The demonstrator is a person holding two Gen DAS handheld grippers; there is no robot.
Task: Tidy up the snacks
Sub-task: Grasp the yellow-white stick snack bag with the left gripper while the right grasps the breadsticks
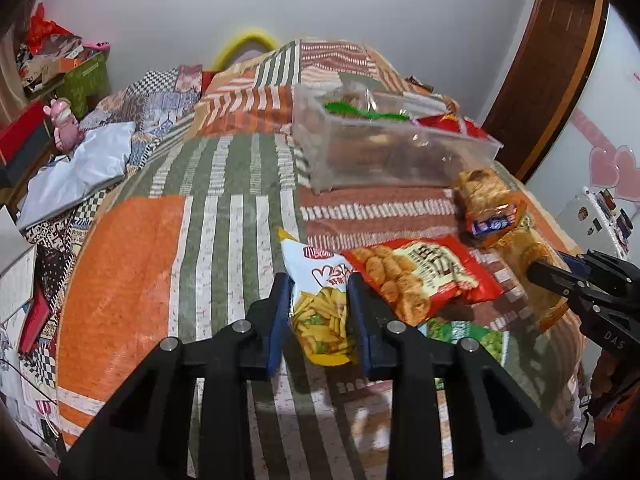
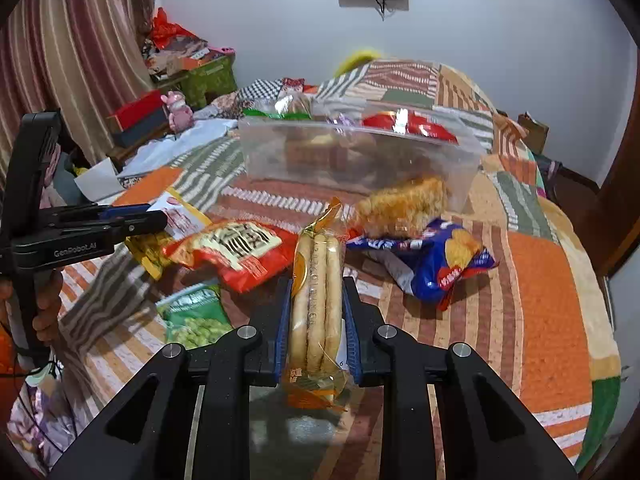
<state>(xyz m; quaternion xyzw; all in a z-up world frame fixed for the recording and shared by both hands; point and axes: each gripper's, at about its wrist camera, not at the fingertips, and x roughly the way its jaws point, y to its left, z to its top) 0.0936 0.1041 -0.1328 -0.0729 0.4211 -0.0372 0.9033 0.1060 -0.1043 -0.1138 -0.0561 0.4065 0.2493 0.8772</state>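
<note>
My left gripper [image 1: 318, 284] is shut on a white and yellow bag of fries snack [image 1: 320, 304] on the bed. My right gripper [image 2: 316, 292] is shut on a clear pack of long biscuits [image 2: 316, 300], held upright above the bed. A clear plastic bin [image 1: 384, 148] with a few snacks inside stands farther back; it also shows in the right wrist view [image 2: 360, 156]. A red snack bag [image 1: 420, 276], a green pea bag [image 2: 196, 316], a blue chip bag [image 2: 436, 256] and an orange pack of fried snacks [image 2: 404, 204] lie between.
The bed has a patchwork quilt [image 1: 160, 264] in orange, green and white. A white pillow [image 1: 84, 168], a pink toy [image 1: 64, 124] and stacked boxes [image 1: 76, 76] lie at the far left. A wooden door frame [image 1: 548, 80] stands at the right.
</note>
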